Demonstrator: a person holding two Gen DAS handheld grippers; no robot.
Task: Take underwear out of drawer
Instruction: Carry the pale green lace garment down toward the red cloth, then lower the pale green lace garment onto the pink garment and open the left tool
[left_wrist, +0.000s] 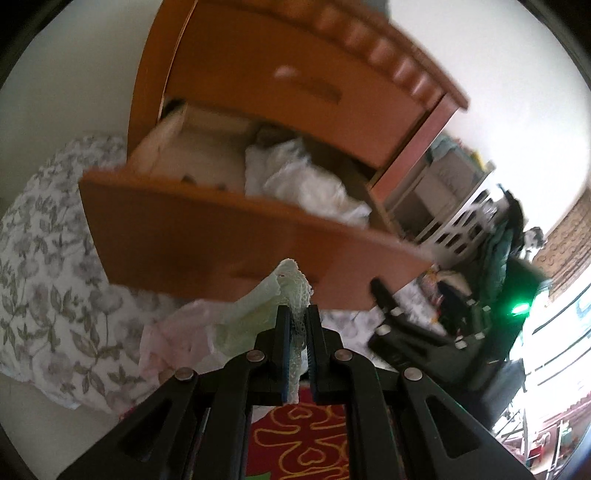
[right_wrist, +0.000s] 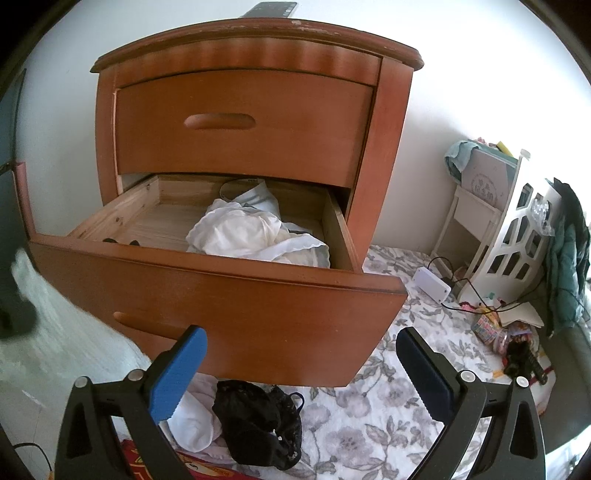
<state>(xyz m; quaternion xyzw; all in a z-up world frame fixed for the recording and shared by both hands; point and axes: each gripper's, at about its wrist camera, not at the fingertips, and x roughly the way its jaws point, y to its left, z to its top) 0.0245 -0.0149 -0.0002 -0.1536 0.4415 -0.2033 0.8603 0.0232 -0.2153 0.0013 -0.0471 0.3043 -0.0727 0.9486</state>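
My left gripper (left_wrist: 298, 308) is shut on a pale green lace underwear (left_wrist: 291, 280), held in front of and below the open lower drawer (left_wrist: 221, 236). In the right wrist view that garment is a blurred pale shape (right_wrist: 33, 295) at the left edge. White underwear (right_wrist: 251, 232) lies crumpled in the drawer (right_wrist: 221, 295). My right gripper (right_wrist: 301, 339) stands open before the drawer front, with nothing between its fingers. Below it, a black lace underwear (right_wrist: 258, 424) and a white garment (right_wrist: 192, 417) lie on the floral sheet (right_wrist: 369, 406).
The wooden nightstand (right_wrist: 258, 122) has its upper drawer closed. A white openwork shelf (right_wrist: 517, 240), a white power strip (right_wrist: 432, 284) with cables and small clutter stand to the right. A red patterned mat (left_wrist: 303, 435) lies under my left gripper.
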